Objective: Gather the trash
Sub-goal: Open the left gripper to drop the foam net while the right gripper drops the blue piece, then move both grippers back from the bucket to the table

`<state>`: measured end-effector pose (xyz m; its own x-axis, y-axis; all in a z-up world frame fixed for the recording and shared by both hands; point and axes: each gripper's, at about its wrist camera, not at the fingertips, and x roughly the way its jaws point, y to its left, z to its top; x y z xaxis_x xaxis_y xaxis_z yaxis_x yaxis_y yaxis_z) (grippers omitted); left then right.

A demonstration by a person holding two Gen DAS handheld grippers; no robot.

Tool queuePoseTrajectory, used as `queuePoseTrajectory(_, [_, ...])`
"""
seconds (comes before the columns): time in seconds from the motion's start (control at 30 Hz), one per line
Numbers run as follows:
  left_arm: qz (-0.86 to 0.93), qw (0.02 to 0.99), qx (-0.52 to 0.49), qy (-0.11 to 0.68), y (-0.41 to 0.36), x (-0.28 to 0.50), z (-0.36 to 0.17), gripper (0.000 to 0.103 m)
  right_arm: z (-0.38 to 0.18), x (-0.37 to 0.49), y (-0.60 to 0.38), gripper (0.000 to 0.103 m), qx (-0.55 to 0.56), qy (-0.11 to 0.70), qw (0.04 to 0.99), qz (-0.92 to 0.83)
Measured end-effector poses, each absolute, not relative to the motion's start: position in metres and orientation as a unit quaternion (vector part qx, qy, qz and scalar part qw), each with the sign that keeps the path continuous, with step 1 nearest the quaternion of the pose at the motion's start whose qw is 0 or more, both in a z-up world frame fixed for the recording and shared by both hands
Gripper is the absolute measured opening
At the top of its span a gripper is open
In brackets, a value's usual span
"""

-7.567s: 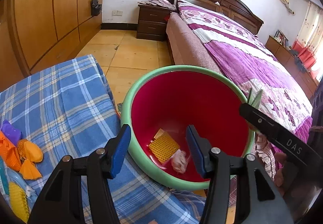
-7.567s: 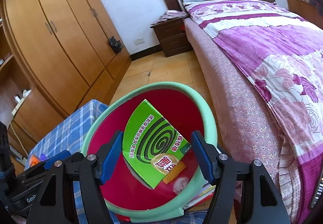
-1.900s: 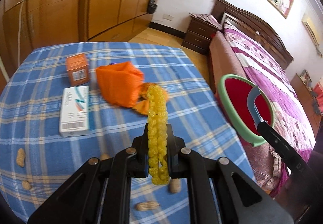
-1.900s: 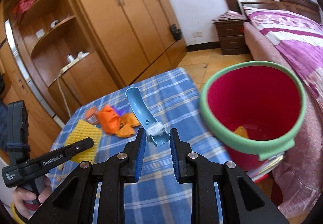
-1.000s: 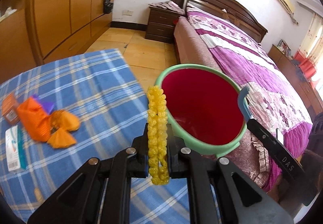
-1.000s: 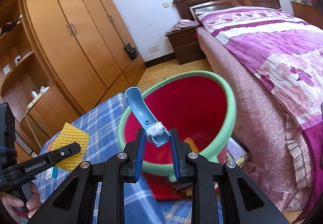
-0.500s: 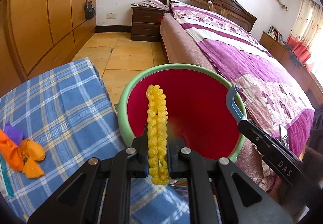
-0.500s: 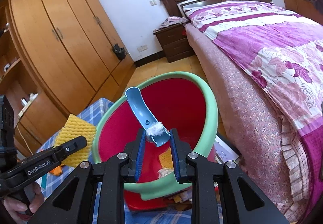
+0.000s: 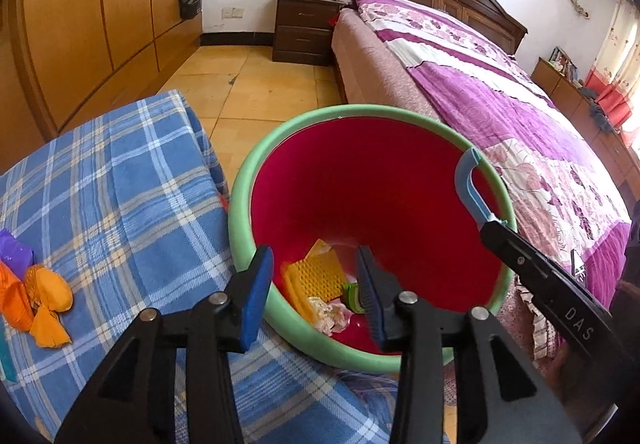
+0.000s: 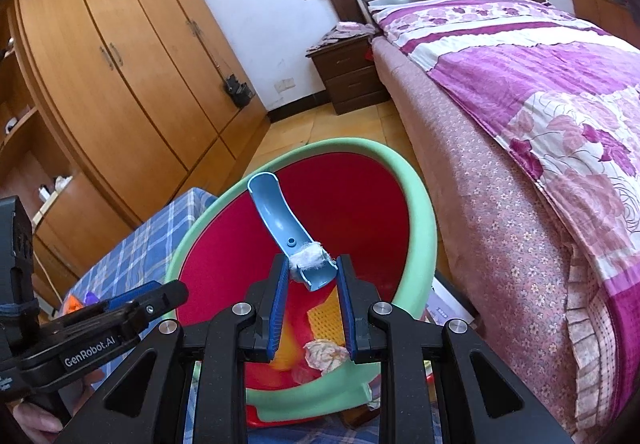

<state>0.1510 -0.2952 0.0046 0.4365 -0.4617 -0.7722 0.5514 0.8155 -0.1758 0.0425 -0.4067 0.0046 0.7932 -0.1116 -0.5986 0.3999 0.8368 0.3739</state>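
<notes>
The red bin with a green rim stands beside the plaid table. My left gripper hovers over its near edge with the jaws opening and nothing between them. The yellow foam net lies below in the bin beside crumpled paper and a green box. My right gripper is shut on a curved blue plastic piece with white fluff on it, held above the bin. In the left wrist view that blue piece hangs over the bin's right rim.
The blue plaid tablecloth carries orange wrappers and a purple scrap at its left. A bed with a purple cover runs close along the bin's right. A nightstand and wooden wardrobe stand beyond.
The left jaws have parted and the yellow foam net has dropped from them into the bin. Both grippers have come lower and closer over the bin. The right grip is unchanged.
</notes>
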Motion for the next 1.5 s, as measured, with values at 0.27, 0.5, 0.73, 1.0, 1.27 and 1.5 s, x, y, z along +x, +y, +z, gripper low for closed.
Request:
queuePoseTrajectory(0.27, [-0.284,0.849,0.044,0.443,-0.282,0.151,0.003,0.043,-0.001,0.048,-0.408,0.026,0.253,0.297,0.911,-0.131])
queuePoseTrajectory(0.5, [-0.281,0.853,0.038,0.439,-0.272,0.145,0.010,0.043,0.004,0.045,-0.402,0.031,0.252,0.294,0.912,-0.135])
queuePoseTrajectory(0.73, [-0.277,0.857,0.028,0.434,-0.254,0.138,0.019,0.043,0.013,0.035,-0.395,0.048,0.259,0.284,0.913,-0.140])
queuePoseTrajectory(1.0, [-0.261,0.868,0.016,0.422,-0.219,0.128,0.032,0.043,0.026,0.027,-0.372,0.049,0.250,0.279,0.918,-0.130])
queuePoseTrajectory(1.27, [-0.232,0.879,0.003,0.416,-0.177,0.122,0.040,0.043,0.031,0.024,-0.344,0.058,0.240,0.282,0.921,-0.122])
queuePoseTrajectory(1.5, [-0.205,0.887,-0.003,0.414,-0.137,0.117,0.038,0.043,0.028,0.026,-0.321,0.065,0.237,0.296,0.918,-0.116])
